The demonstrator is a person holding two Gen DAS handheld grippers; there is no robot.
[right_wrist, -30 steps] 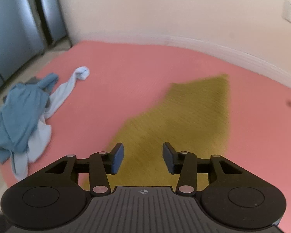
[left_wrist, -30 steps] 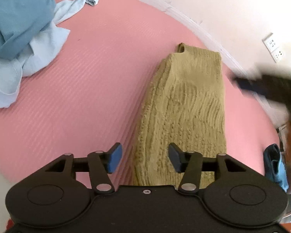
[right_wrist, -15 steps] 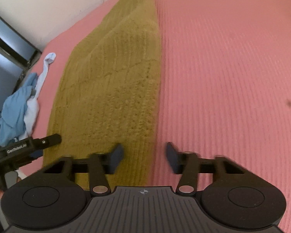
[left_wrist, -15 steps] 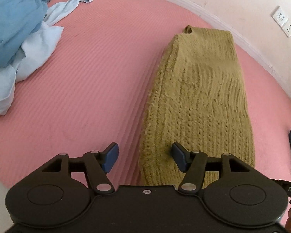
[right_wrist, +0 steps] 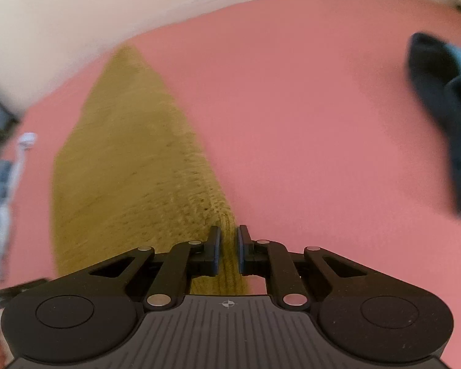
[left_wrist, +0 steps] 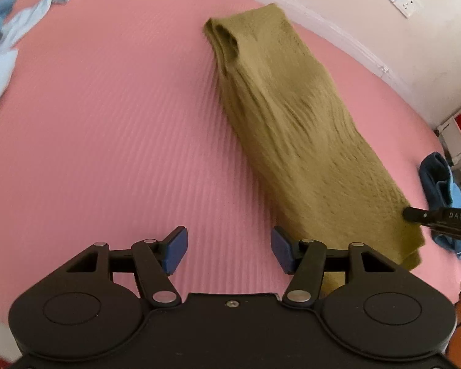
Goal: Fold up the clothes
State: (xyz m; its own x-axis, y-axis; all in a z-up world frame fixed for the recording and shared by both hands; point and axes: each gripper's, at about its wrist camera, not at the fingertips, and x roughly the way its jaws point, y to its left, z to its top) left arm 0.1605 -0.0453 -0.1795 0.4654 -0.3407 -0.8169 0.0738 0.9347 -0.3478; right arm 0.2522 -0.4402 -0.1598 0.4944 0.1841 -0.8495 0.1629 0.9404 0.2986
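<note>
Olive knit sweater [left_wrist: 295,129] lies folded lengthwise on the pink mat [left_wrist: 107,129], left hand-held gripper [left_wrist: 229,250] standing apart beside its near-left edge, while the right hand-held gripper [right_wrist: 229,250] has just closed, clamping its near-right corner for the next fold.

White letters "DAS" on the black right gripper [left_wrist: 439,219] at the right edge of the left wrist view, nothing else legible

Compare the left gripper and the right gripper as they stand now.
The left gripper is open with only pink mat between its pads; the right gripper is pinched shut on the near corner of the olive knit garment. The left sits beside the garment's edge; the right sits on it. Both have blue pads and point down.
</note>
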